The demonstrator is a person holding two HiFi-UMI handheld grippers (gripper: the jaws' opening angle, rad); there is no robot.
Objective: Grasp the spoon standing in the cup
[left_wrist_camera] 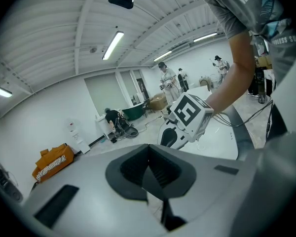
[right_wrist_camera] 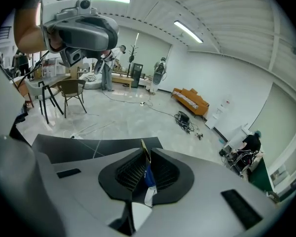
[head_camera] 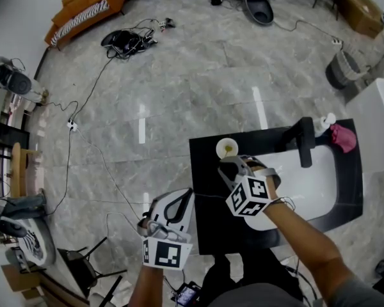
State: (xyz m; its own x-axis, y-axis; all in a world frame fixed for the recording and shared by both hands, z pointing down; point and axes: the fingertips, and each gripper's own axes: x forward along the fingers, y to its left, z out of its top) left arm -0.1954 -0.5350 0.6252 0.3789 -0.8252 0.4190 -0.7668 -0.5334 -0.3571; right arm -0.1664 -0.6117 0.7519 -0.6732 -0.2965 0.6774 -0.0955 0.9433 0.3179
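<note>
A small white cup (head_camera: 226, 148) stands on the black table (head_camera: 208, 222) near its far left corner. My right gripper (head_camera: 230, 167) is just on the near side of the cup, held in a hand. In the right gripper view its jaws are shut on a thin spoon handle (right_wrist_camera: 147, 175), blue and white with a gold tip, seen edge-on between the pads of my right gripper (right_wrist_camera: 146, 156). The spoon's bowl is hidden. My left gripper (head_camera: 173, 204) hangs off the table's left edge, and in its own view my left gripper (left_wrist_camera: 148, 151) has its jaws closed with nothing between them.
A white basin (head_camera: 313, 190) fills the table's right part, with a black faucet (head_camera: 305, 143), a white bottle (head_camera: 326, 121) and a pink cloth (head_camera: 343, 137) behind it. Cables (head_camera: 83, 117) cross the floor on the left. A black chair (head_camera: 83, 267) stands near left.
</note>
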